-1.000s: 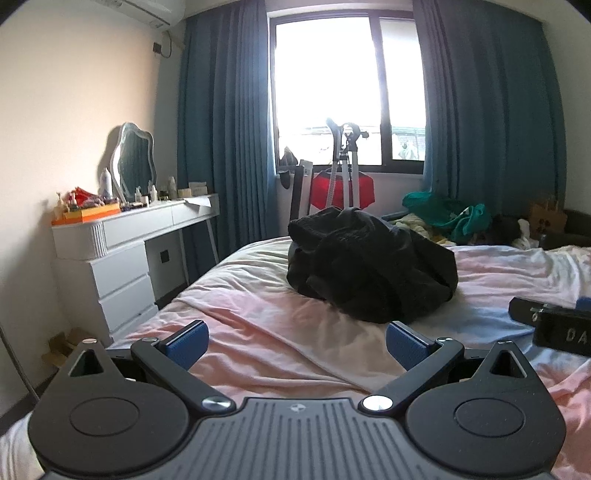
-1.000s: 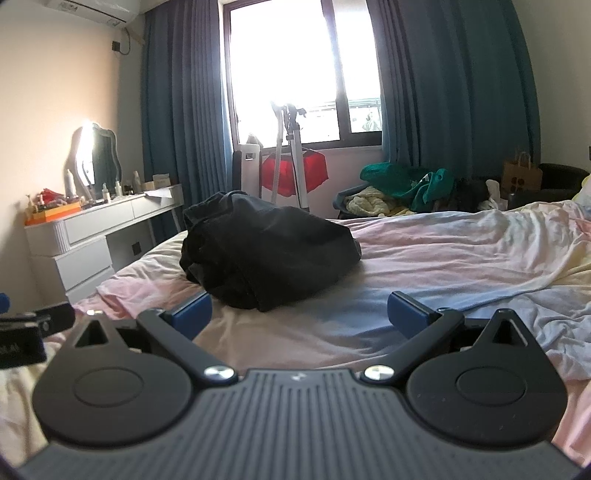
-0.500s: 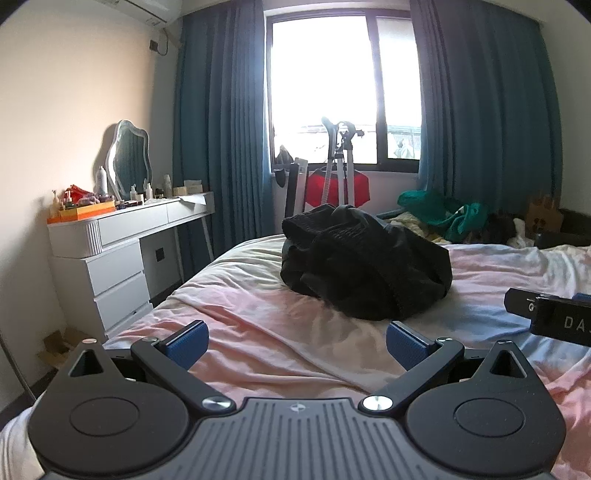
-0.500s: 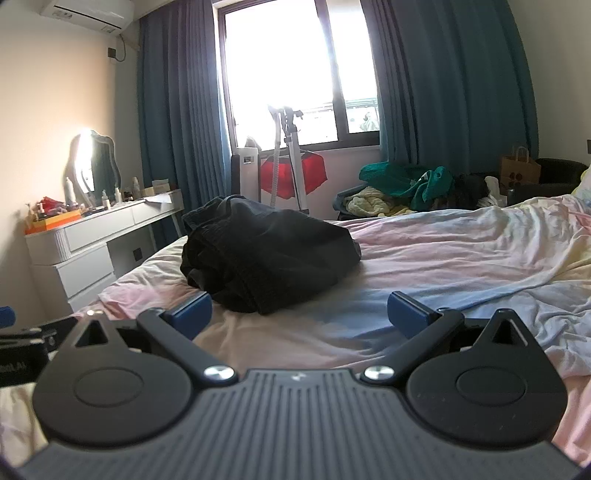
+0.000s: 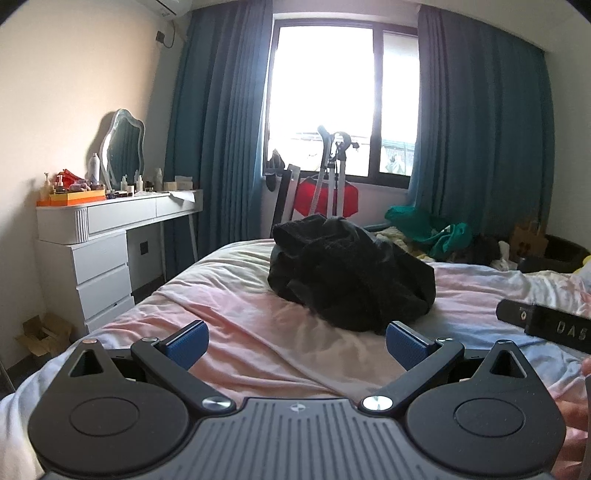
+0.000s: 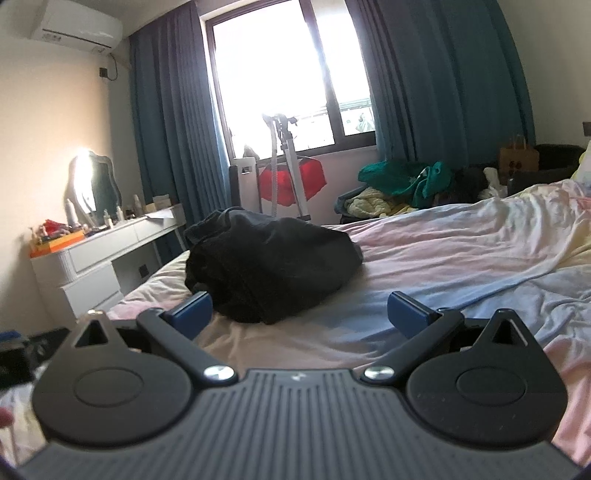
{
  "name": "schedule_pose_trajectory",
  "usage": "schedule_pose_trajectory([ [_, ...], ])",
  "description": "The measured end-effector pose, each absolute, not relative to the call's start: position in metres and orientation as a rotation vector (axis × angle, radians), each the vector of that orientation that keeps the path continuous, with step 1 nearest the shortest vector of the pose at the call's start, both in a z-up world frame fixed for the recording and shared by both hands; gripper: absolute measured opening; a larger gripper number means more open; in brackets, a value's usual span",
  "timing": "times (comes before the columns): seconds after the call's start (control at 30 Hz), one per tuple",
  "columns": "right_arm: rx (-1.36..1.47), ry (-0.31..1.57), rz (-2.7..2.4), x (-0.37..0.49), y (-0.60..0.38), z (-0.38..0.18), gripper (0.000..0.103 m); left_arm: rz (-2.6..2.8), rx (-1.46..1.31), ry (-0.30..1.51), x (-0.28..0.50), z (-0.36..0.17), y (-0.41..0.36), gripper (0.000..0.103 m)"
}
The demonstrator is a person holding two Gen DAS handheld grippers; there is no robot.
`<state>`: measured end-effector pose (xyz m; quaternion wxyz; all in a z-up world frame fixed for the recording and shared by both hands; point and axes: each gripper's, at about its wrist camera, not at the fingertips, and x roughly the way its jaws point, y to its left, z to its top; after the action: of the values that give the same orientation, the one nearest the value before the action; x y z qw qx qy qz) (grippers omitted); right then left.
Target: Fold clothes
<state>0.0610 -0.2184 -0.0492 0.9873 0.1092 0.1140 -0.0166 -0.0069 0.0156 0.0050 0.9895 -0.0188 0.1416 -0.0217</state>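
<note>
Both views now sit nearer the black clothes (image 5: 351, 273); right wrist alone shows air conditioner (image 6: 75, 27).

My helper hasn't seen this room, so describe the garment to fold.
Find the bed under the curtained window. On its pink sheet lies a crumpled black garment, the only dark heap there; the green clothes lie beyond.

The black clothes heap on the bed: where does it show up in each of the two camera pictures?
Left wrist view: the black heap lies mid-frame, slightly right of centre, on the bed, beyond the open left gripper.
Right wrist view: the heap sits left of centre, beyond the open right gripper.
Shared landmark: the red item under the window, behind the heap.
</note>
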Motion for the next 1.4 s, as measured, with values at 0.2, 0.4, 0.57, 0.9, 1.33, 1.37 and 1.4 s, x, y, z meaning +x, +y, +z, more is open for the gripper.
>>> schedule_pose_trajectory([
  [0.2, 0.205, 0.254, -0.038, 0.063, -0.221, -0.044, 0.103, -0.045, -0.045, 0.236, -0.020, 0.025, 0.010, 0.103],
  [0.4, 0.237, 0.315, -0.019, 0.070, -0.215, -0.052, 0.103, -0.061, -0.036, 0.198, 0.005, 0.066, 0.006, 0.103],
  [0.57, 0.279, 0.381, -0.007, 0.103, -0.211, -0.060, 0.103, -0.025, -0.031, 0.218, 0.055, 0.065, 0.014, 0.103],
  [0.9, 0.313, 0.469, -0.085, 0.230, -0.174, -0.104, 0.099, -0.021, -0.066, 0.255, 0.089, 0.009, 0.029, 0.103],
  [1.33, 0.540, 0.373, -0.427, 0.318, -0.185, -0.109, 0.060, 0.067, -0.417, 0.470, 0.138, -0.037, 0.100, 0.103],
  [1.37, 0.549, 0.379, -0.432, 0.327, -0.186, -0.109, 0.054, 0.071, -0.431, 0.479, 0.139, -0.039, 0.104, 0.103],
  [1.4, 0.554, 0.379, -0.441, 0.333, -0.188, -0.110, 0.051, 0.071, -0.432, 0.484, 0.138, -0.040, 0.105, 0.103],
])
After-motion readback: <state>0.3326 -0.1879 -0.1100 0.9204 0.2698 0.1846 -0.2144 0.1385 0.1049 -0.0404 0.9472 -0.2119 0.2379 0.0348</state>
